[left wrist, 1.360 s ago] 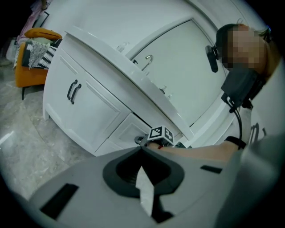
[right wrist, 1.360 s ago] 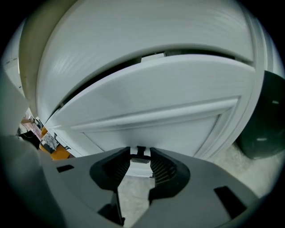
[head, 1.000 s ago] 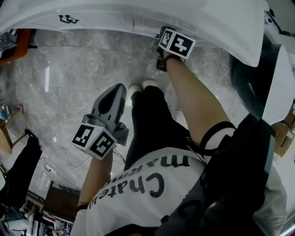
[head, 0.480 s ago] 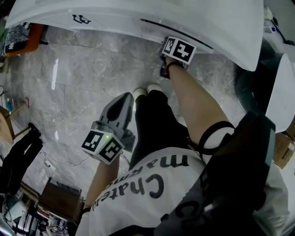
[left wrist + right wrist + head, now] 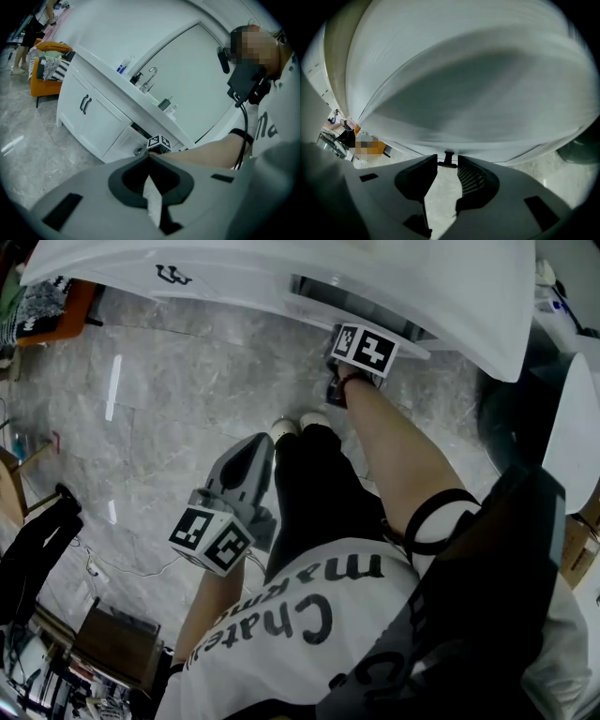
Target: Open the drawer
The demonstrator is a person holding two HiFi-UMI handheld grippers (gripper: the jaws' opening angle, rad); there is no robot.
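There is one drawer (image 5: 361, 307), just under the front edge of the white worktop (image 5: 234, 263) and to the right of the cupboard doors. It stands a little way out, with a dark slot showing along its top. It has one small dark handle (image 5: 448, 159).

The right claw (image 5: 447, 165) has hold of that handle. Its jaws are only partly apart, as wide as the little bar, with one tip against each end. The drawer's white front fills the right gripper view just above.

The left claw (image 5: 262, 442) hangs well back from the cupboard over the grey marble floor (image 5: 169, 399), beside the person's black trouser leg. Its two jaws are closed tip to tip with nothing between them, and it points roughly toward the drawer.

Two white shoe toes (image 5: 300, 420) show on the floor between the claws. Left of the drawer, the cupboard doors carry two dark pulls (image 5: 85, 103) side by side. One tap (image 5: 150, 76) rises from the worktop above the drawer. Some small bottles stand along the worktop's back edge, too small to count. Past the worktop's left end is one orange seat (image 5: 47, 47) with a striped cloth on it.
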